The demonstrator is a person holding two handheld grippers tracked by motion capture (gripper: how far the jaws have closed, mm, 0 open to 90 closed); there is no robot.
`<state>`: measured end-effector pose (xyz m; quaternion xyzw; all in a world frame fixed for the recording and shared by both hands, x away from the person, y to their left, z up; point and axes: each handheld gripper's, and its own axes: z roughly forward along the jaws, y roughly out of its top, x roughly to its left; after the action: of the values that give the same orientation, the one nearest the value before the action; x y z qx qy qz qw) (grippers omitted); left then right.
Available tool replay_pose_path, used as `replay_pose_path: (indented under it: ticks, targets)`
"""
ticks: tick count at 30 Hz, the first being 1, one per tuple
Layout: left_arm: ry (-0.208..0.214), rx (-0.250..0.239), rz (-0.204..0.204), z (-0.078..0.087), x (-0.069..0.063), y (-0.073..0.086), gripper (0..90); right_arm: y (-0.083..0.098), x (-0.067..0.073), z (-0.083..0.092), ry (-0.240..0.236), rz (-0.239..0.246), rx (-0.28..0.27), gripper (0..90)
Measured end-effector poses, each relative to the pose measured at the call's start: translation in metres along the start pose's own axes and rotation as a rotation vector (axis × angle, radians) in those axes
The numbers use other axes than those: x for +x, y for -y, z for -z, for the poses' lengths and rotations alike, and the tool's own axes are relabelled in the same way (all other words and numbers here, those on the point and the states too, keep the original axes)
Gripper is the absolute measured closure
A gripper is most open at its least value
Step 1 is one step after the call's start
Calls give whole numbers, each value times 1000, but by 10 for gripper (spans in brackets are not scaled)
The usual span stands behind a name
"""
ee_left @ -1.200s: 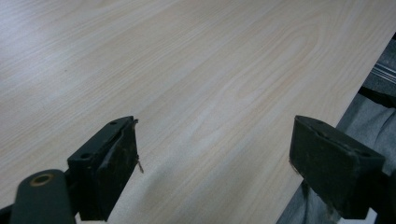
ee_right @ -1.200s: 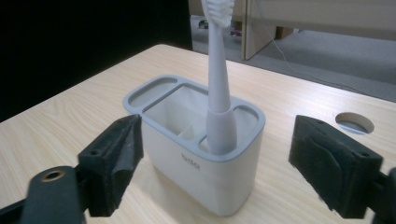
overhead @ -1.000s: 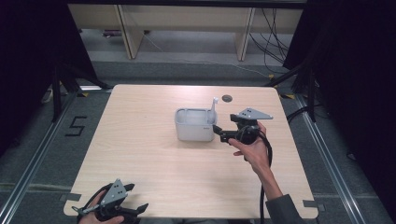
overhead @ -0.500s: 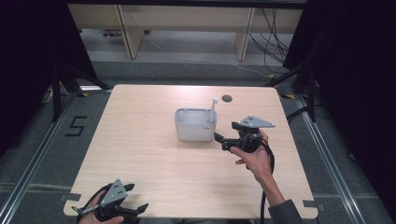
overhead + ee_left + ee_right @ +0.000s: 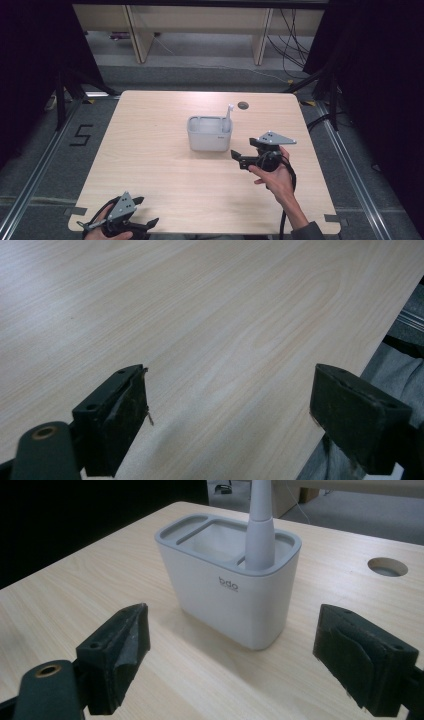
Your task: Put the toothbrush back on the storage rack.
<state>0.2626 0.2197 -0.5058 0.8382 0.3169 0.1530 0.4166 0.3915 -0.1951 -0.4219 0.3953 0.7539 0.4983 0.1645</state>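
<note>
A white holder with a grey rim (image 5: 209, 133) (image 5: 231, 587) stands near the middle of the wooden table (image 5: 160, 165), and a white brush handle (image 5: 227, 118) (image 5: 260, 527) sticks up from its right-hand compartment. My right gripper (image 5: 237, 159) (image 5: 235, 645) is open and empty, just right of the holder and in front of it, jaws pointing at it. At the table's near left edge my left gripper (image 5: 145, 216) (image 5: 230, 415) rests open over bare wood, nothing between its jaws.
A round cable hole (image 5: 243, 105) (image 5: 387, 566) lies in the table behind the holder. Shelving legs and cables stand on the floor beyond the far edge. Dark curtains flank both sides.
My right gripper has drawn back from the holder toward the near right and lowered. The brush stays in the holder. The left gripper has not moved.
</note>
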Motion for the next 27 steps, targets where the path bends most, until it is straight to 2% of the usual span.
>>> replay_pose_path:
  ticks: [1,2,4,5,6,7,9,11,12,13,15,17,18,19,20,22,25,26,27]
  targets:
    - [-4,-3,-13,0,1,-1,147,1,0,0,7,6,-10,155]
    - [-1,-4,21,0,-2,0,147,2,1,1,7,17,-2,155]
    - [1,1,21,0,-2,0,147,5,3,2,2,15,6,155]
    - [1,8,8,0,-1,0,147,7,4,2,4,12,-4,156]
    - [1,2,17,0,-1,0,147,8,5,2,-7,8,2,156]
    - [2,8,10,0,-1,0,147,9,5,3,-11,22,8,155]
    - [1,6,11,0,-1,0,147,12,8,6,-3,0,29,156]
    - [2,7,11,0,-1,0,147,16,8,4,-11,22,14,156]
    - [3,15,-12,1,1,-1,147,17,8,5,-17,15,25,156]
    - [9,3,20,0,-2,0,147,20,9,6,-11,16,31,156]
    - [2,6,12,0,-1,0,147,21,9,5,-17,32,28,155]
    - [7,5,15,0,-1,0,147,25,12,5,-6,9,25,155]
    - [2,-2,20,-1,-1,0,147,26,11,5,-21,21,31,155]
    - [3,12,15,0,-1,0,147,26,12,7,-12,17,48,155]
    - [3,5,18,0,-1,0,147,27,15,7,-25,-13,44,155]
    - [4,12,14,0,-1,0,147,30,14,7,-6,44,36,155]
    - [5,0,18,-1,-1,0,147,33,18,7,-35,13,48,155]
    - [5,0,18,-1,-1,0,147,33,18,7,-35,13,48,155]
    - [6,12,14,0,-1,0,147,34,17,7,-35,35,50,155]
